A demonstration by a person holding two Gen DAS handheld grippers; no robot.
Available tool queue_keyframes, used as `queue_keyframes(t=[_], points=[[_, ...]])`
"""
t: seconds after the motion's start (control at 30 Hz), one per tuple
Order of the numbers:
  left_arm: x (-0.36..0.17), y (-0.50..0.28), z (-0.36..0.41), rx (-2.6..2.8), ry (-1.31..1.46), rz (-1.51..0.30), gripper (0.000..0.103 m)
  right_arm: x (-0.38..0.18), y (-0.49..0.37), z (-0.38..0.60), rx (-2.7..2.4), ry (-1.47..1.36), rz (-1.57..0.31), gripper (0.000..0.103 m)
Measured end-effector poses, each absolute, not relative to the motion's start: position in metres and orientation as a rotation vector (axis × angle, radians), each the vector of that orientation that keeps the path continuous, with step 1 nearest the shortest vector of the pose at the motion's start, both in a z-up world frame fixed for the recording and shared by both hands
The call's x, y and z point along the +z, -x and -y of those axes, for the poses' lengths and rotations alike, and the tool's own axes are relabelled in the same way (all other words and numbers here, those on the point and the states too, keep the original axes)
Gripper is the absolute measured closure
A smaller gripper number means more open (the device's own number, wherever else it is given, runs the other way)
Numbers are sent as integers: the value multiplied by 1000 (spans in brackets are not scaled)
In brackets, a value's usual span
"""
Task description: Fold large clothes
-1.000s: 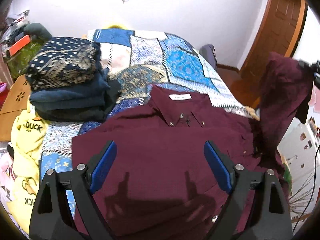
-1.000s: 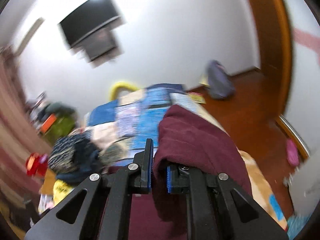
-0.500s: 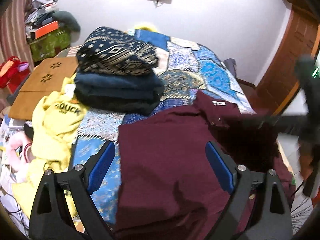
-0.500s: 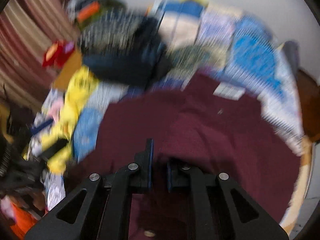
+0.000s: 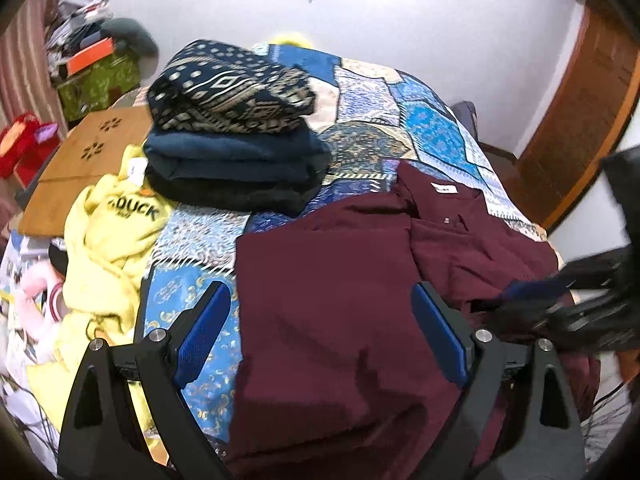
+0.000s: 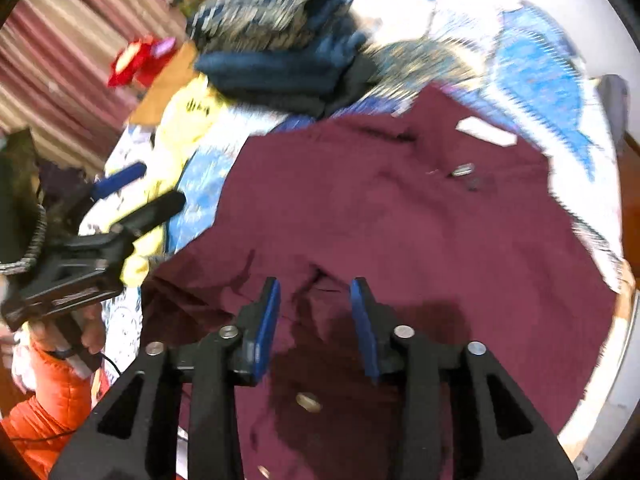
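A second before, my right gripper (image 6: pixel 315 308) was pinching the sleeve of the big dark red button-up shirt (image 5: pixel 332 304) and lifting it high. Now its blue pads had come apart a little way and nothing was between them, so I had let the sleeve drop. The sleeve lay in a soft bump across the right side of the shirt, near the collar with the small white label (image 5: pixel 445 189). I took this to mean one sleeve was folded in and the other side was still to do. My left gripper (image 5: pixel 320 340) was spread wide and held nothing, hanging just above the flat left half of the shirt. The shirt rested on the blue patterned bed cover (image 5: pixel 432 128), right under both grippers. The stack of folded dark clothes (image 5: pixel 232 148) sat farther back.
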State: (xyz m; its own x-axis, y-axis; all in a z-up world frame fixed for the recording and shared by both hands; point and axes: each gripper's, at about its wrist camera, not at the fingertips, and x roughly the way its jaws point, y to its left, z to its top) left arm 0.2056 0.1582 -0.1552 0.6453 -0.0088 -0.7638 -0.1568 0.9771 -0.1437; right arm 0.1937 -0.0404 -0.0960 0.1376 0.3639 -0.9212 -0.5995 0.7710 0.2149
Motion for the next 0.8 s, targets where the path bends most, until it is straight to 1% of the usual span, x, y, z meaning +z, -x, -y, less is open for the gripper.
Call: queue_keyframes(t=[0.1, 0.27, 0.37, 0.53, 0.8], points=[[-152, -214, -139, 63, 133, -871, 11, -73, -195, 88, 616, 169, -1158, 61], [-152, -231, -95, 0, -22, -894, 11, -64, -200, 154, 450, 109, -1094, 60], [-159, -242, -62, -49, -141, -913, 10, -74, -200, 192, 355, 58, -1102, 60], [-185, -259, -5, -132, -353, -965, 10, -98, -196, 237, 226, -4, -1132, 60], [-220, -285, 52, -269, -525, -1070, 10, -146, -186, 274, 160, -98, -1227, 60]])
